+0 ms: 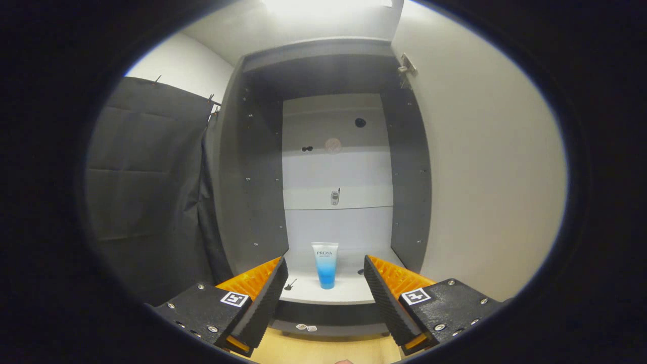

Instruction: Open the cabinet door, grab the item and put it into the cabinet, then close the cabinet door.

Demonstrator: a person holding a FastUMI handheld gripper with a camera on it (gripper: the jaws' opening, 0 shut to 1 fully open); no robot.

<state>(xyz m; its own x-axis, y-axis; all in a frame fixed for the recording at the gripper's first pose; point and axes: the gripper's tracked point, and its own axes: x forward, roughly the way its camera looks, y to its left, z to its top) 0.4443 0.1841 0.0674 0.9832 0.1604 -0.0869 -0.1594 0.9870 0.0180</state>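
Hand-held gripper [323,283] released, its black ribbed fingers [265,303] spread wide and empty. White-to-blue gradient plastic tube [325,265] stands upright on its cap, just ahead of and between the fingers, on the grey cabinet's white bottom shelf [349,290]. Tube carries small dark lettering. White cabinet door [485,182] stands open beyond the right finger.

The tube [325,265] fades from white to blue. The cabinet [252,192] is dark grey with white shelves, and the fingers [268,298] are black-ridged on orange.
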